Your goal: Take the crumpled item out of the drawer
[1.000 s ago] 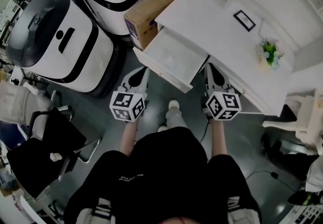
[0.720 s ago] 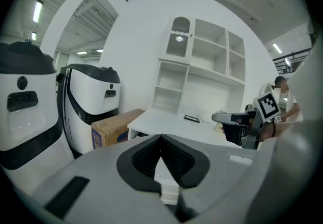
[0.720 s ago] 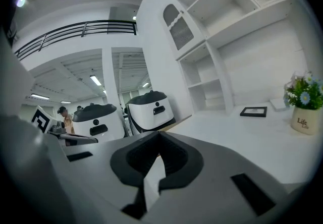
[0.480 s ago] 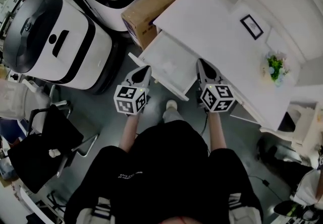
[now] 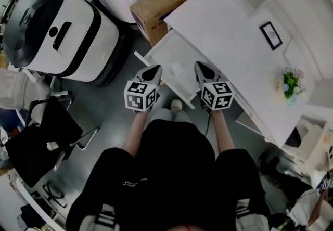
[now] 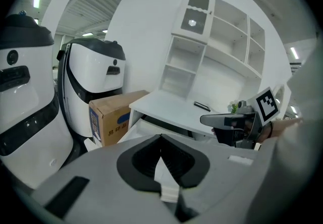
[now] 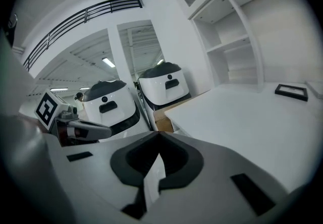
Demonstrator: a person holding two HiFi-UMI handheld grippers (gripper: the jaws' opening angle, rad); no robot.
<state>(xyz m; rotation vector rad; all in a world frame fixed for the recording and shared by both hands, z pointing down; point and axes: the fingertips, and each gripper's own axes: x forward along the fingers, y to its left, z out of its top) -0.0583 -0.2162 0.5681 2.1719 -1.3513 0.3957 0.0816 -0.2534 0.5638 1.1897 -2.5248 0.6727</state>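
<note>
Crumpled item (image 5: 178, 70) barely shows in drawer (image 5: 165, 54); left gripper (image 5: 152, 72), right gripper (image 5: 202, 69) both pressed together, empty, so I risk shoving it deeper.

White drawer (image 5: 165, 54) standing open, slid out from under the desk, shallow and pale inside. Near its front edge, a small whitish lump, possibly the crumpled item (image 5: 177, 70), lying loose.

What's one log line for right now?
left hand-held gripper: shut, empty | right hand-held gripper: shut, empty | drawer: open | crumpled item: not grasped
</note>
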